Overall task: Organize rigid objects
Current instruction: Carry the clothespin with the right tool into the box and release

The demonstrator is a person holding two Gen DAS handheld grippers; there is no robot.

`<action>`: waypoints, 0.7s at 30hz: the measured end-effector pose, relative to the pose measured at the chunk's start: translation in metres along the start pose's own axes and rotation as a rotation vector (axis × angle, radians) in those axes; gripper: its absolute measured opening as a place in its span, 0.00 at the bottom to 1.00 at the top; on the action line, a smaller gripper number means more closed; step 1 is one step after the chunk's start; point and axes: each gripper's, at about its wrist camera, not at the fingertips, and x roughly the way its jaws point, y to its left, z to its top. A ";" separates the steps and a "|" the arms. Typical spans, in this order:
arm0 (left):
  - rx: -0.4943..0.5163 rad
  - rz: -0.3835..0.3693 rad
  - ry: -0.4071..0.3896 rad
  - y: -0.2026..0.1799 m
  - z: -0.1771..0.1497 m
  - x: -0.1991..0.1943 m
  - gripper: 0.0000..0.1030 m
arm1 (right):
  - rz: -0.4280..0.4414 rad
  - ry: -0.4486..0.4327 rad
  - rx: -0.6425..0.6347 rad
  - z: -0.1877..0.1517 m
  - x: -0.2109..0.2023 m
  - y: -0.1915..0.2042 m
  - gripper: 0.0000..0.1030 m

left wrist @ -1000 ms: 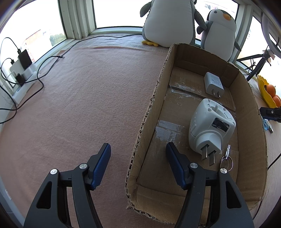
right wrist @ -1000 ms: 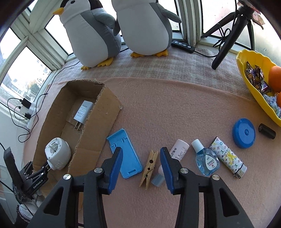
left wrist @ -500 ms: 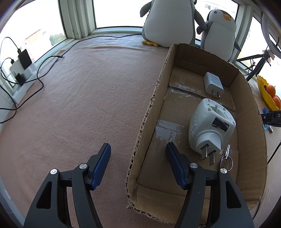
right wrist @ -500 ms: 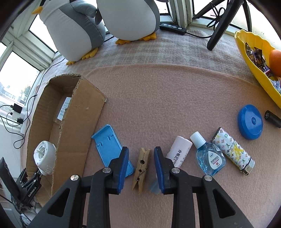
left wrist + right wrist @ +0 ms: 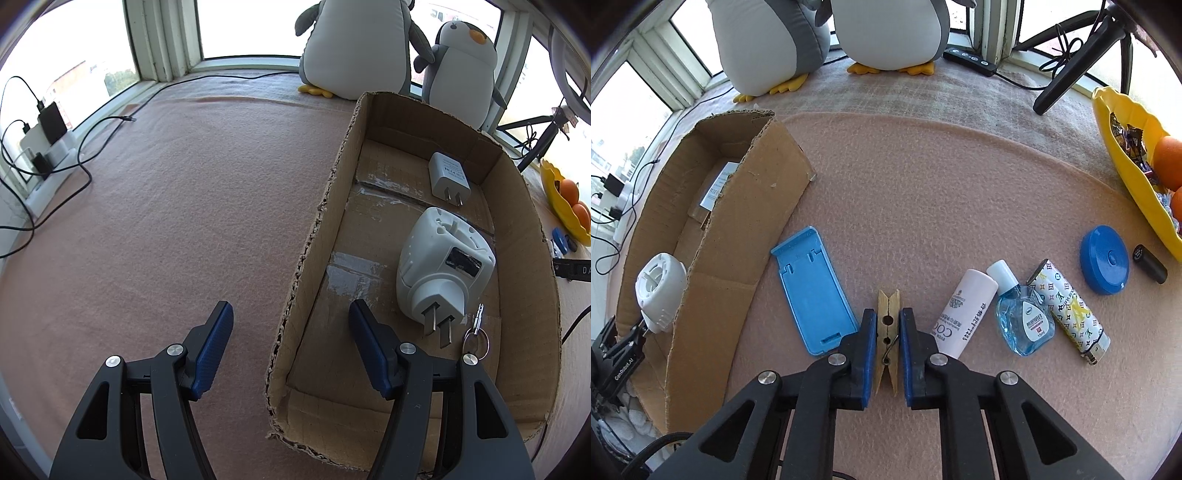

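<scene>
Your right tool (image 5: 888, 341) has just been closing, and its blue pads now clamp the wooden clothespin (image 5: 887, 334) from both sides, across its middle where the spring sits. The clothespin lies flat on the pink felt of the bench (image 5: 923, 177), near the front edge, between the blue phone stand (image 5: 812, 291) and the white tube (image 5: 964, 314). So the step in hand is the pick: the grip is made, the lift is not.

Your left tool (image 5: 291, 347) stands apart, one finger outside and one inside the left wall of the cardboard box (image 5: 325, 221), with the wall in the gap. The pads do not appear to press on the card, so I read it as holding nothing.

Inside the box lie a small white charger (image 5: 448, 178), a larger white plug-in device (image 5: 441, 266) and a key ring (image 5: 475, 338).

Next, I judge, you need to raise the clothespin straight up, carry it over the phone stand and the box's near wall, and set it on bare cardboard away from the plug prongs. Keep the squeeze steady; the peg is thin and could twist out.

Waiting on the felt toward the right edge are an eye-drop bottle (image 5: 1023, 317), a patterned lighter (image 5: 1067, 306), a blue round lid (image 5: 1104, 259) and a small black cylinder (image 5: 1149, 258).
</scene>
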 end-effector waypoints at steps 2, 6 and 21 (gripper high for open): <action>-0.001 0.000 0.000 0.000 0.000 0.000 0.63 | 0.007 -0.007 0.008 -0.004 -0.003 -0.003 0.11; -0.001 0.000 0.000 0.000 0.000 0.000 0.63 | 0.024 -0.034 0.021 -0.011 -0.011 -0.004 0.11; -0.007 -0.006 0.000 0.000 -0.002 0.001 0.63 | 0.154 -0.174 -0.047 -0.026 -0.074 0.054 0.11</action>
